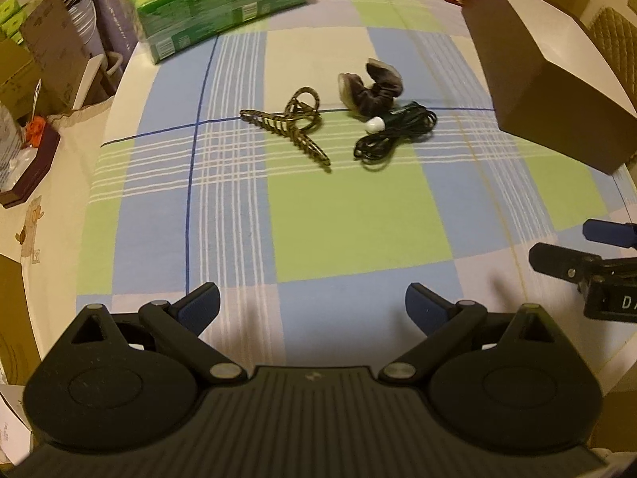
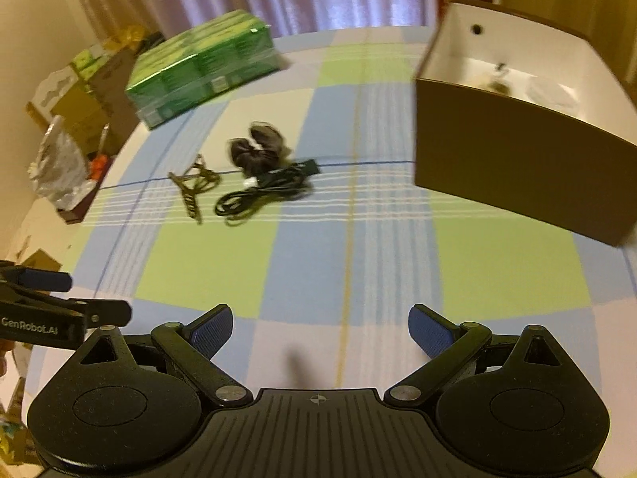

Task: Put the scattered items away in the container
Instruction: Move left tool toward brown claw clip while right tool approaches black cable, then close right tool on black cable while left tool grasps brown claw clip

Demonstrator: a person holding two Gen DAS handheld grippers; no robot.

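**Both tongs wide and empty, 3 items waiting far ahead**

Left tongs (image 1: 312, 312) spread wide, nothing held, hovering low over the near edge of the desk (image 1: 350, 231). Right tongs (image 2: 320, 332) equally wide, equally empty, just beside the left pair and slightly blurred.

Ahead and far of both: 3 loose items in 1 tight cluster on the checked cloth. Claw hair clip (image 1: 288, 125) furthest left, hard and toothed, tortoise-patterned, long axis running diagonally from far-left to near-right. Dark scrunchie (image 1: 368, 87) behind it to the right, soft, gathered fabric. Black coiled cable (image 1: 392, 131) with a white end, limp and looped, touching the scrunchie's near side.

Brown box (image 2: 517, 167) far right, open-topped, white inside, some small things already in it, too blurred to name. Probably the left tongs for the clip, the right for the cable, judging by sides. Green wrapped pack (image 1: 223, 4) far left.
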